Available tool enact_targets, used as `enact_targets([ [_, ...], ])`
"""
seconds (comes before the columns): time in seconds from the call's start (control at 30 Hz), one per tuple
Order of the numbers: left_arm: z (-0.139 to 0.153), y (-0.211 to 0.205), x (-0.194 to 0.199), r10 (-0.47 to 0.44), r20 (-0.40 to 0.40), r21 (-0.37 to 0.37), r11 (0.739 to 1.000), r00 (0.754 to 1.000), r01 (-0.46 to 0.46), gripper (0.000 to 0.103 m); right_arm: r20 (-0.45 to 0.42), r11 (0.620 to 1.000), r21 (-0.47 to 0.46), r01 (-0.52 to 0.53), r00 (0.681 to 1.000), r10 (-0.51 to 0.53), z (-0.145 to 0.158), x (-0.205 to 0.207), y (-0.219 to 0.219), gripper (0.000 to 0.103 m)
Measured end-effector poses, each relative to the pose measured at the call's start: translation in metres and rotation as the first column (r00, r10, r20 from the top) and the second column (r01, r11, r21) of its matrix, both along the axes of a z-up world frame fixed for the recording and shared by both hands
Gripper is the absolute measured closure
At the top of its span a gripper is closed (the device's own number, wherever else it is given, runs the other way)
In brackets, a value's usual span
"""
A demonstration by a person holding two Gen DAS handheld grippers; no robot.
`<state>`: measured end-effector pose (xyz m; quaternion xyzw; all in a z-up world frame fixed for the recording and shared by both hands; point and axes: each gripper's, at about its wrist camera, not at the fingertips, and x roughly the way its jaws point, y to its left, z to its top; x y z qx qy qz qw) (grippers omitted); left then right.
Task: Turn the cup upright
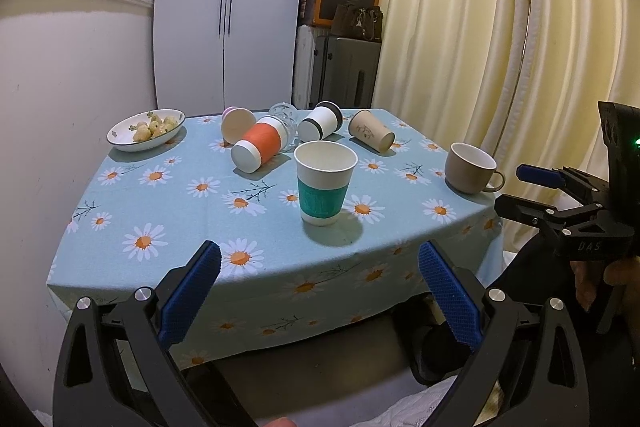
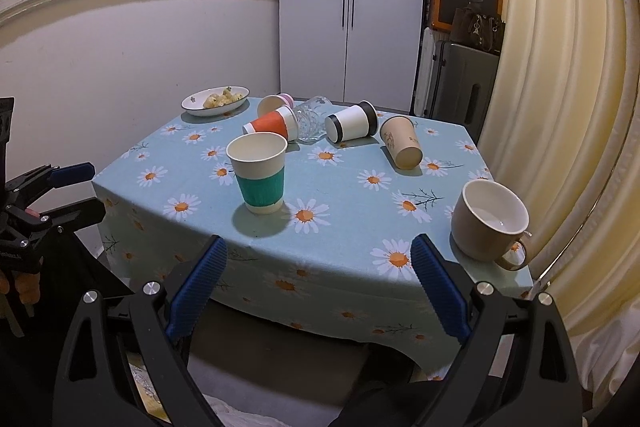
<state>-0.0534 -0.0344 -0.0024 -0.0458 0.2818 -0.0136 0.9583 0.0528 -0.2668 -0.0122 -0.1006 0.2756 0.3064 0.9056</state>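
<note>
- Your left tool (image 1: 320, 259) hangs off the near edge of the table (image 1: 168, 211), its blue pads spread wide with nothing between them.
- Your right tool (image 2: 319, 257) sits the same way at the near edge: fingers far apart, gripping nothing.
- A teal-sleeved paper cup (image 1: 325, 183) stands upright, mouth up, on the daisy-print cloth just beyond both tools.
- Behind it lie the toppled cups: an orange-sleeved cup (image 1: 260, 145) on its side, touching a clear glass (image 1: 285, 117) also on its side.
- A pink cup (image 1: 237, 123) lies at the far left of that cluster, beside the orange-sleeved cup.
- A white cup with black bands (image 1: 321, 121) and a tan paper cup (image 1: 371, 130) lie on their sides further right, apart from each other.
- A beige mug (image 2: 490, 221) stands upright at the table's right corner, handle toward you.
- A dish of snacks (image 1: 146, 129) rests at the far left corner.
</note>
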Motion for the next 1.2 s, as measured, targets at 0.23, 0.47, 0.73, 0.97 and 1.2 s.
enact_targets([
  [0.23, 0.0001, -0.0003, 0.0003, -0.004, 0.000, -0.006, 1.000, 1.000, 0.004, 0.006, 0.008, 1.000, 0.002, 0.004, 1.000, -0.004, -0.0001, 0.0001, -0.0004, 0.011],
  [0.47, -0.0005, -0.0020, 0.0005, -0.009, -0.005, -0.002, 1.000, 1.000, 0.009, 0.006, 0.008, 1.000, -0.006, 0.002, 1.000, -0.002, -0.0006, -0.0001, 0.0017, 0.011],
  [0.73, -0.0006, -0.0021, 0.0002, -0.010, -0.005, -0.005, 1.000, 1.000, 0.010, 0.006, 0.007, 1.000, -0.008, -0.001, 1.000, 0.001, -0.0006, -0.0007, 0.0026, 0.011],
  [0.97, -0.0010, -0.0024, 0.0003, -0.011, -0.008, -0.003, 1.000, 1.000, 0.011, 0.006, 0.009, 1.000, -0.015, -0.005, 1.000, 0.005, -0.0021, -0.0011, 0.0030, 0.011],
  [1.2, -0.0009, -0.0032, 0.0001, -0.011, -0.008, 0.001, 1.000, 1.000, 0.011, 0.006, 0.011, 1.000, -0.016, -0.006, 1.000, 0.006, -0.0021, -0.0012, 0.0028, 0.011],
])
